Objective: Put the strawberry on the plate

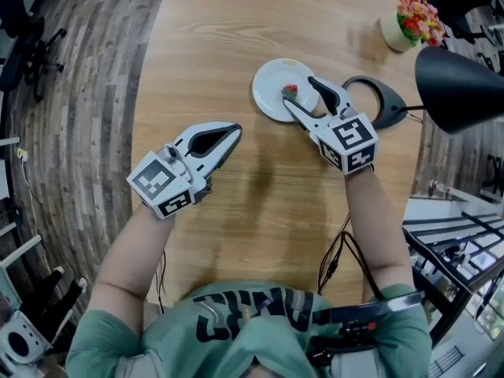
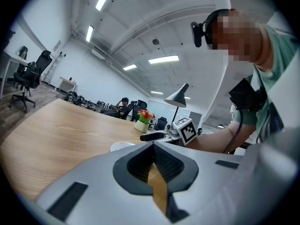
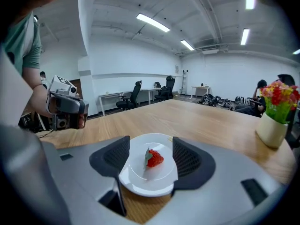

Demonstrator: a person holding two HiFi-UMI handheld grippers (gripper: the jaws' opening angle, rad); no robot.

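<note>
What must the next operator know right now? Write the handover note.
Left gripper: shut, empty, over the wooden table, off to the plate's left.
Right gripper: open, jaws on either side of the strawberry, pads not touching it.
Strawberry: lying on the white plate, near its middle.
Done: the strawberry is on the plate and not gripped.
Left: probably only drawing the right gripper back without nudging the fruit.

A flower pot (image 1: 411, 20) stands at the far edge of the wooden tabletop (image 1: 228, 22), near a black lamp (image 1: 459, 89). What look like cables (image 1: 337, 257) lie at the near edge.
</note>
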